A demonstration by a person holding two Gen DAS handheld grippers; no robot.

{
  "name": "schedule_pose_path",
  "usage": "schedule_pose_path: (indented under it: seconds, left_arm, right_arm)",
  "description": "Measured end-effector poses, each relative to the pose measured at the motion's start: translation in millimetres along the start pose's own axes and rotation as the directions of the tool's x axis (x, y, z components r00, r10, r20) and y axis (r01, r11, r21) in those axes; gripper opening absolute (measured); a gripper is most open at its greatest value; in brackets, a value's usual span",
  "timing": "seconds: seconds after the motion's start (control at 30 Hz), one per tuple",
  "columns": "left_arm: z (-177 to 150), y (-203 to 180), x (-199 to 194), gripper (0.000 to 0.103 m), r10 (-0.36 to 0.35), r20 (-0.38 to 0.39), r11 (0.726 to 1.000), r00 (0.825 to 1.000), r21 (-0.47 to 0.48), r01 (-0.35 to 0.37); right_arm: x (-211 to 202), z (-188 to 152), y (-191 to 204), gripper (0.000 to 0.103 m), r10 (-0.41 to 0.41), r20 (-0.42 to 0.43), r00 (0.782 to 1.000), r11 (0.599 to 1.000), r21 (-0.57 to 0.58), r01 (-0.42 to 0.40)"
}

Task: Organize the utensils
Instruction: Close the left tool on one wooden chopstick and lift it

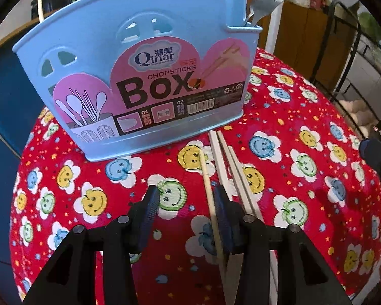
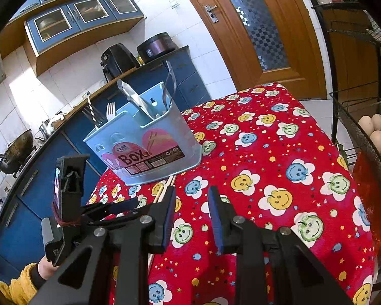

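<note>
The thin pale wooden chopstick (image 1: 207, 183) lies on the red smiley-patterned worktop (image 1: 304, 127) before the blue plastic chopsticks box (image 1: 94, 58), beside white ones. It looks light, stiff and smooth, so it may roll; mid-length seems best. The left gripper (image 1: 188, 198) has its jaws spread around it, not pinching; the right gripper (image 2: 191, 203) jaws stand apart, empty

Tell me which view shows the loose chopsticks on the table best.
The left wrist view: the chopsticks lie in full sight before the blue box. The right wrist view shows only their tips, the rest hidden behind the grippers.

Red smiley-flower tablecloth (image 2: 279, 152), wooden door (image 2: 254, 25), blue cabinets (image 2: 83, 12), eggs (image 2: 378, 132) in wire rack.
</note>
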State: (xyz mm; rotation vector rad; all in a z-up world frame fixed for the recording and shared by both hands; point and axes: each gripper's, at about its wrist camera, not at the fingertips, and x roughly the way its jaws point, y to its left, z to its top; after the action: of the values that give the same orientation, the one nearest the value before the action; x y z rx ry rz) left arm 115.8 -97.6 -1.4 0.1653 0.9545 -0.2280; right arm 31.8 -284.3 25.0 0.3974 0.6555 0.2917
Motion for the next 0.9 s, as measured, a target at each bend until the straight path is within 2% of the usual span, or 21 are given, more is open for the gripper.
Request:
schedule_pose_path:
  seconds: [0.1,0.13,0.23,0.43,0.67,0.7,0.9]
  left_arm:
    - [1,0,0,0.042,0.006,-0.01,1.0,1.0,0.011,-0.006]
    - [1,-1,-1,0.034,0.009,-0.013,1.0,1.0,0.02,-0.009]
    - [1,-2,-2,0.021,0.005,-0.029,0.999,1.0,0.042,-0.004]
    - [4,12,-2,0.007,-0.083,-0.071,0.996,0.994,-0.04,0.08]
    - [1,29,-8,0.005,-0.156,-0.041,0.979,0.987,-0.14,0.149]
    - [1,32,-11,0.0,-0.161,-0.029,0.976,0.987,-0.151,0.155]
    - [-1,49,-33,0.0,-0.167,0.031,0.97,0.985,-0.172,0.17]
  right_arm:
    - [0,0,1,0.029,0.003,-0.001,1.0,1.0,-0.002,-0.003]
    - [0,-1,1,0.029,0.004,-0.002,1.0,1.0,-0.003,-0.004]
    - [0,-2,2,0.029,0.006,-0.003,1.0,1.0,-0.005,-0.006]
    - [1,-3,4,0.029,0.014,-0.011,1.0,1.0,0.0,-0.014]
    - [3,-5,13,0.029,0.018,-0.027,0.999,1.0,-0.025,-0.019]
    - [4,-5,14,0.029,0.018,-0.031,0.999,0.999,-0.03,-0.019]
    - [12,-7,22,0.029,0.024,-0.064,0.998,0.999,-0.045,-0.027]
